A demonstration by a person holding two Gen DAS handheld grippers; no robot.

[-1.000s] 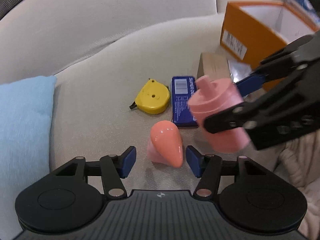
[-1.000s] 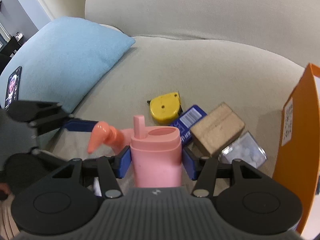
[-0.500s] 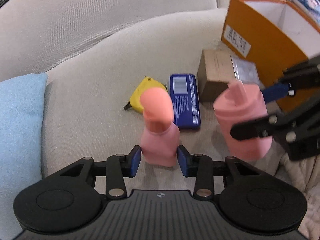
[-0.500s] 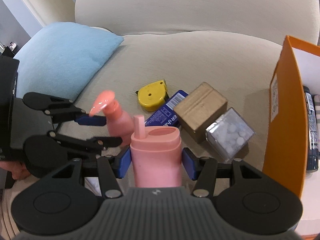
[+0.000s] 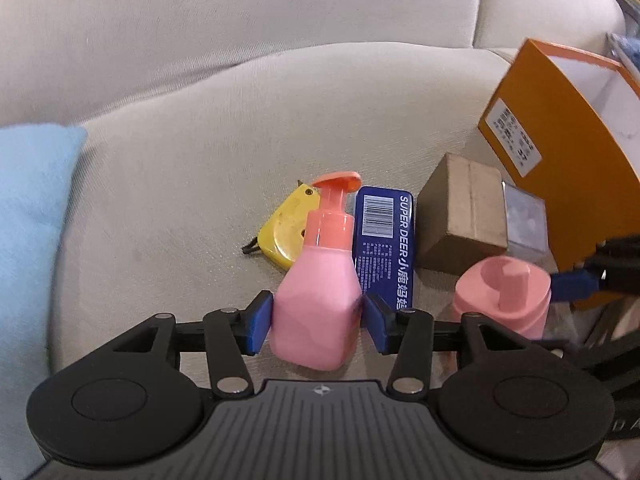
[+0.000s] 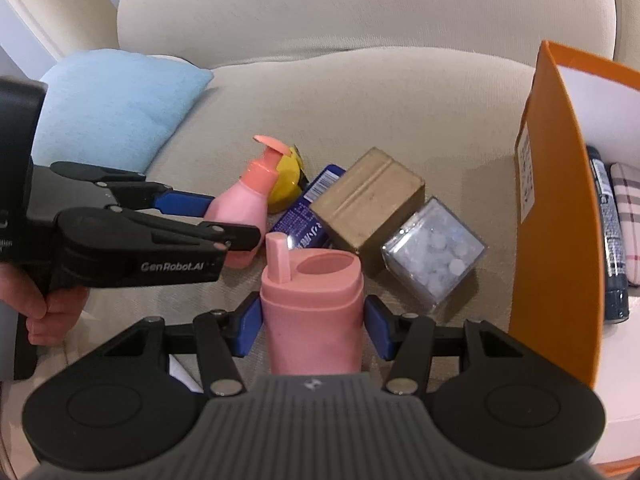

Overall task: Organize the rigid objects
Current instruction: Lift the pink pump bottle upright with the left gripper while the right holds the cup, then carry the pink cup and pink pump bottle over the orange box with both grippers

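Left claw [image 5: 318, 322] pinching upright pink pump bottle [image 5: 320, 280] above sofa cushion [image 5: 280, 100], right claw [image 6: 312, 328] clamped on pink cup [image 6: 314, 304], orange box [image 6: 556, 240] at right, tape measure [image 5: 288, 224] behind

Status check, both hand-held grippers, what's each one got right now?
Left hand-held gripper shut on pink pump bottle, upright. Right hand-held gripper shut on pink cup. Orange box at right, path unobstructed.

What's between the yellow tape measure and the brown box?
A blue tin lies between the tape measure and the brown box. The left wrist view shows it best.
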